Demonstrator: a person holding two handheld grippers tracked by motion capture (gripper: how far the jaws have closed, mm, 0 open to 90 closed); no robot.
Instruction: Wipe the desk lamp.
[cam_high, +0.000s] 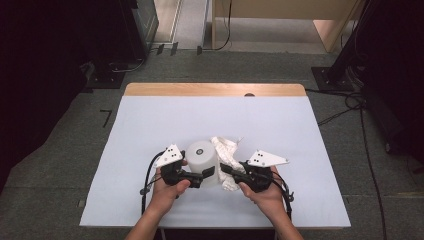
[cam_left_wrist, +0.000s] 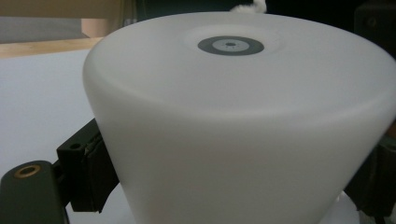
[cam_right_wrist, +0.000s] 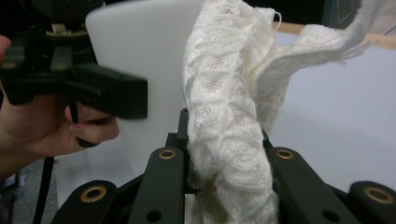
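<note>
I'm steadying the white lamp (cam_high: 202, 159) with my left gripper (cam_high: 205, 175) clamping it, my right gripper (cam_high: 226, 169) pinching the cloth (cam_high: 226, 152); I'm aiming for gentle, even wiping.

Open desk (cam_high: 150, 130) to the far side, left and right of the middle. Blocked at the near centre by a white cylinder (cam_high: 202, 160) standing upright, clamped from the left by the left gripper (cam_high: 200, 177), and by a white cloth (cam_high: 225, 155) touching its right side, pinched in the right gripper (cam_high: 231, 172).
</note>
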